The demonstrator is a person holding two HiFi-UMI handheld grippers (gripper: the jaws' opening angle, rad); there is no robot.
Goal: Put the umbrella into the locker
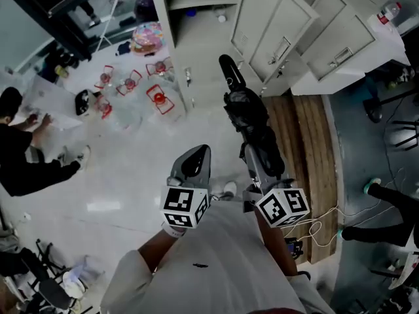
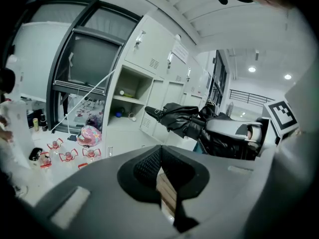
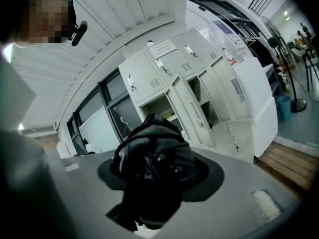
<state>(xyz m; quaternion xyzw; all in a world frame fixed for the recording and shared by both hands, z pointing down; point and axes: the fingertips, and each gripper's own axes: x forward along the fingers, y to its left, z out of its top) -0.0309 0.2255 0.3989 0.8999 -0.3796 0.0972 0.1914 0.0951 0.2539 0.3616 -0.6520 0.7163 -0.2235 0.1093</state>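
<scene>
The right gripper (image 1: pixel 258 169) carries the load. Its jaws are clenched on the near end of the folded black umbrella (image 1: pixel 245 113); in the right gripper view the bundled fabric (image 3: pixel 149 158) fills the space between them.

The left gripper (image 1: pixel 194 162) is alongside, on the umbrella's left and clear of it. Its jaws are closed together with nothing between them (image 2: pixel 160 176).

Governing relation: the umbrella's long axis continues the line of the right gripper, close to level, and its free end points away from the person toward the locker (image 1: pixel 160 18).

- In the right gripper view, the open compartment (image 3: pixel 160 105) lies directly behind the umbrella, with an open door (image 3: pixel 192 111) just to its right.
- In the head view, the free end is well apart from the locker front, and the opening lies ahead and slightly left of it.

Judgement: the next move is a forward carry along the umbrella's own axis, free end first. The right hand is the one placed to make it. The open door beside the compartment is the likely obstruction.
</scene>
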